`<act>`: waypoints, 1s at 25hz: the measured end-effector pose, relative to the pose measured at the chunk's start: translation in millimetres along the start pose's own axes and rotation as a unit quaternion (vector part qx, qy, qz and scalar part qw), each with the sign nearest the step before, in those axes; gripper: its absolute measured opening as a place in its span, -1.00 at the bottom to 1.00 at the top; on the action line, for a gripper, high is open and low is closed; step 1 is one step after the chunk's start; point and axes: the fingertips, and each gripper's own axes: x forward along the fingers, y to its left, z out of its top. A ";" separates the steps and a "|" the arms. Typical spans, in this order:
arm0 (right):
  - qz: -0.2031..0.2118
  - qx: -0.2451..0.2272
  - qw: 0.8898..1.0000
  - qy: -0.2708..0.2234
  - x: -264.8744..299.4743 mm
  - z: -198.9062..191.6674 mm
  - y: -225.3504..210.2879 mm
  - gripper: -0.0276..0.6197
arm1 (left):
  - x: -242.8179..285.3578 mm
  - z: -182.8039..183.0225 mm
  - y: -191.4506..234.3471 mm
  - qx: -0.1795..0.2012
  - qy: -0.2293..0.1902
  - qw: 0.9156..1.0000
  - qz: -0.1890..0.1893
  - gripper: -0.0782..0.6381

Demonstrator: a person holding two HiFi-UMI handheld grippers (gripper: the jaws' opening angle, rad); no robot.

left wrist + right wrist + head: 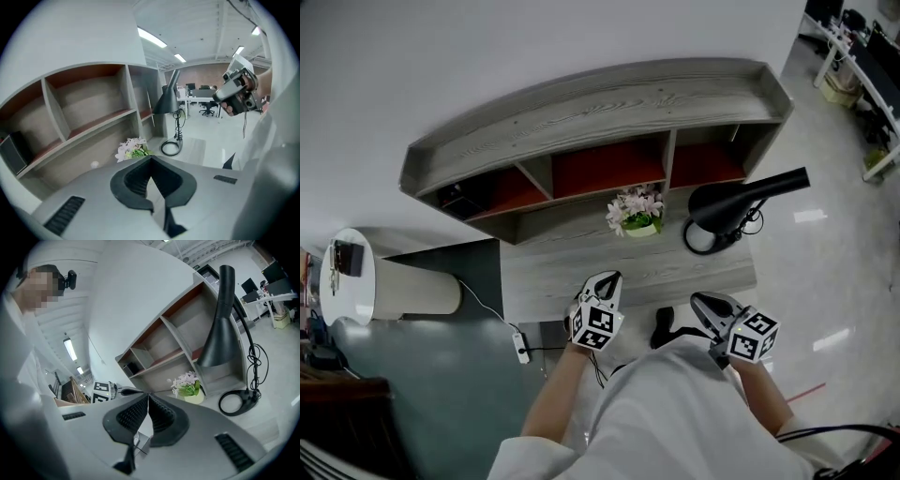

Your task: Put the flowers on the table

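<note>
A small bunch of pale pink flowers [635, 212] in a light green pot stands on the grey wooden table [572, 272], just in front of the shelf unit. They also show in the left gripper view as flowers [132, 148] and in the right gripper view as flowers [187, 384], beyond the jaws. My left gripper [609, 279] hovers over the table's near edge, shut and holding nothing. My right gripper [704, 301] is at the near right edge, also shut with nothing in it. Both stay well short of the pot.
A black desk lamp [741, 202] stands right of the flowers, its round base [701, 239] and cord on the table. The shelf unit [600, 103] with red-backed compartments closes off the back. A power strip [521, 349] lies on the floor; a white round table [347, 277] is far left.
</note>
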 end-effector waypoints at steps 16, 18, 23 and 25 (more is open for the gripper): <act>-0.077 -0.019 0.997 -0.001 -81.9 -96.1 83.7 -0.86 | -160.1 -128.7 -96.9 -0.127 -0.009 0.992 -0.015 -0.76; -0.085 -0.021 0.996 -0.006 -95.8 -105.7 91.0 -0.86 | -175.8 -131.8 -108.7 -0.142 -0.016 0.989 -0.022 -0.76; -0.089 -0.032 0.995 -0.009 -118.0 -120.9 108.8 -0.86 | -212.9 -123.5 -130.8 -0.158 -0.040 0.986 -0.043 -0.76; -0.085 -0.038 0.996 -0.009 -123.5 -122.1 113.1 -0.86 | -227.6 -114.5 -139.3 -0.170 -0.054 0.983 -0.049 -0.76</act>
